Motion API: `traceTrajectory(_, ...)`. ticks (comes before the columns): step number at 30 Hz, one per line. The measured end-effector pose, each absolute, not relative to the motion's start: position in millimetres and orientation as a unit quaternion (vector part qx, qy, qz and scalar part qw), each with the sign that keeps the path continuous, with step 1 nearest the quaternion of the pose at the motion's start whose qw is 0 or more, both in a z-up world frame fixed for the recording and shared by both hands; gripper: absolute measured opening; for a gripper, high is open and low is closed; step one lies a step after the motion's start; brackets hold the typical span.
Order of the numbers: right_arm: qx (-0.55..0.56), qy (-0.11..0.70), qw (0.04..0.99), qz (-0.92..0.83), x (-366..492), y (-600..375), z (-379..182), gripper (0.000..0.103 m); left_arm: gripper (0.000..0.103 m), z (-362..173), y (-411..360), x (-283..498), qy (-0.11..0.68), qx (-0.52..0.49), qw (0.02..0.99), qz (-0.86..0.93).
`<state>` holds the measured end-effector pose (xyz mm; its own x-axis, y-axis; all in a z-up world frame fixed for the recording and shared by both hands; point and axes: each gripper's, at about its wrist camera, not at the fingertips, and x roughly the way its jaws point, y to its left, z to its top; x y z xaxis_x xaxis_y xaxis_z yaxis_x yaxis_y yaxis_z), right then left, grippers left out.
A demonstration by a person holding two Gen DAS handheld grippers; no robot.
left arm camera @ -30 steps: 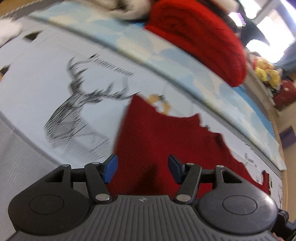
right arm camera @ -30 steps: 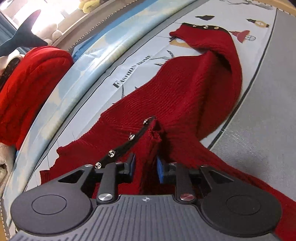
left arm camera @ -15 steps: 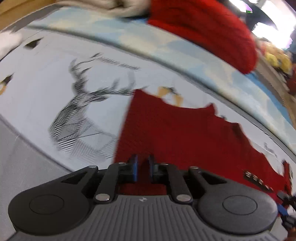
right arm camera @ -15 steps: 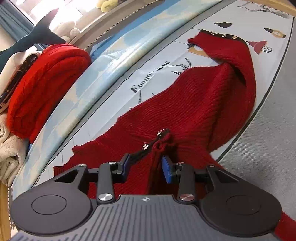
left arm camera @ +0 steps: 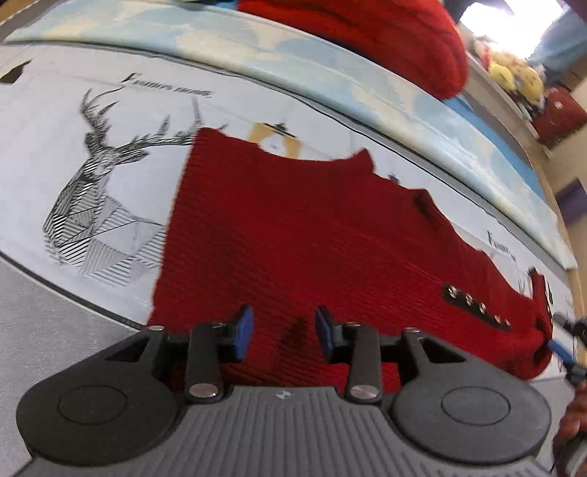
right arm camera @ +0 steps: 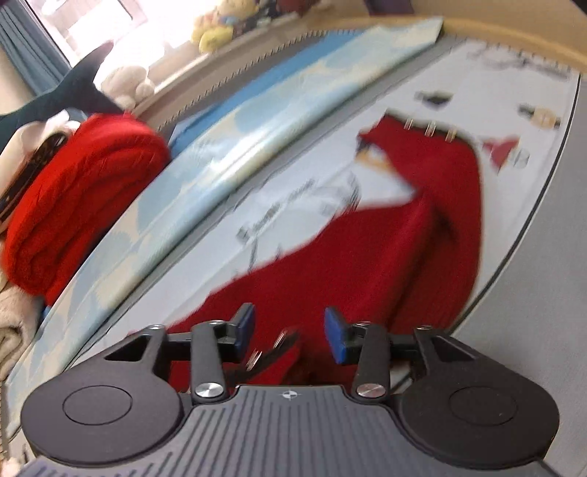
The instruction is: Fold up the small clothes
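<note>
A dark red knitted garment (left arm camera: 293,227) lies spread on the printed white cloth (left arm camera: 73,121). My left gripper (left arm camera: 284,332) hovers over its near hem. The jaws are opening, the blue pads stand apart, and only a small raised crease of knit lies between them. A black studded strip (left arm camera: 477,306) runs along the garment's right end. In the right wrist view the same garment (right arm camera: 367,264) stretches away. My right gripper (right arm camera: 290,330) is also opening above a studded strip (right arm camera: 271,348), which lies loose below the pads. A second studded edge (right arm camera: 429,128) shows at the far end.
A folded bright red knit (right arm camera: 73,198) and beige clothes (right arm camera: 14,323) are stacked on the light blue cloud-patterned mat (right arm camera: 256,121) behind the garment. Plush toys (right arm camera: 216,29) line a ledge beyond. Grey fabric (right arm camera: 543,293) borders the printed cloth. A hand (left arm camera: 572,422) shows at the right edge.
The left gripper closed on the garment's hem, then spread its pads again. The right gripper let go of the studded edge, rose and pulled back; its view is now blurred.
</note>
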<state>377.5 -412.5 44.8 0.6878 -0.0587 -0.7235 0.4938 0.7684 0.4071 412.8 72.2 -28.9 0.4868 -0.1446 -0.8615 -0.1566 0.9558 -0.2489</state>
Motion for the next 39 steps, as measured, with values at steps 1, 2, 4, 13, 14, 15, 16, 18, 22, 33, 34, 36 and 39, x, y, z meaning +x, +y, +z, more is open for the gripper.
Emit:
traceTrajectory(1,0.286,0.354,0.874,-0.17,379.2,-423.1,47.3,0.053,0.043,-29.0,68.3,412.3,0.507,-0.142,0.85,0.0)
traceTrajectory(2,0.266,0.347,0.881,-0.182,381.0,-432.3,49.0,0.054,0.043,-27.9,65.4,411.0,0.508,-0.136,0.851,-0.005)
traceTrajectory(4,0.216,0.339,0.892,-0.207,386.1,-451.5,49.5,0.064,0.043,-25.7,61.2,409.4,0.507,-0.132,0.852,-0.013)
traceTrajectory(13,0.079,0.396,0.884,-0.236,414.1,-492.9,0.5,0.07,0.047,-16.8,61.5,395.5,0.507,-0.114,0.853,-0.035)
traceTrajectory(14,0.069,0.406,0.88,-0.239,415.4,-491.3,-5.6,0.07,0.047,-17.2,63.2,395.0,0.509,-0.114,0.853,-0.036)
traceTrajectory(15,0.057,0.414,0.876,-0.241,416.7,-489.3,-11.4,0.07,0.047,-17.2,64.7,394.6,0.51,-0.114,0.852,-0.037)
traceTrajectory(16,0.043,0.419,0.875,-0.241,417.6,-488.0,-15.4,0.07,0.047,-16.8,66.3,394.1,0.51,-0.115,0.852,-0.037)
traceTrajectory(18,0.025,0.418,0.875,-0.245,418.4,-486.8,-20.0,0.067,0.047,-15.1,69.4,394.1,0.508,-0.119,0.852,-0.034)
traceTrajectory(22,0.034,0.404,0.878,-0.255,415.4,-488.4,-12.7,0.018,0.047,-13.1,72.2,393.6,0.507,-0.122,0.853,-0.031)
traceTrajectory(33,0.131,0.26,0.936,-0.197,394.1,-445.1,83.4,0.01,0.047,-9.4,78.9,391.0,0.5,-0.13,0.856,-0.021)
traceTrajectory(34,0.132,0.244,0.945,-0.171,390.1,-430.6,94.1,0.01,0.047,-8.8,80.6,390.9,0.499,-0.133,0.856,-0.018)
traceTrajectory(36,0.138,0.21,0.963,-0.097,378.3,-396.4,113.8,0.01,0.047,-7.7,84.4,391.2,0.496,-0.14,0.857,-0.011)
traceTrajectory(39,0.151,0.176,0.972,0.048,356.9,-338.9,132.2,0.01,0.047,-6.4,90.5,391.8,0.493,-0.151,0.857,0.001)
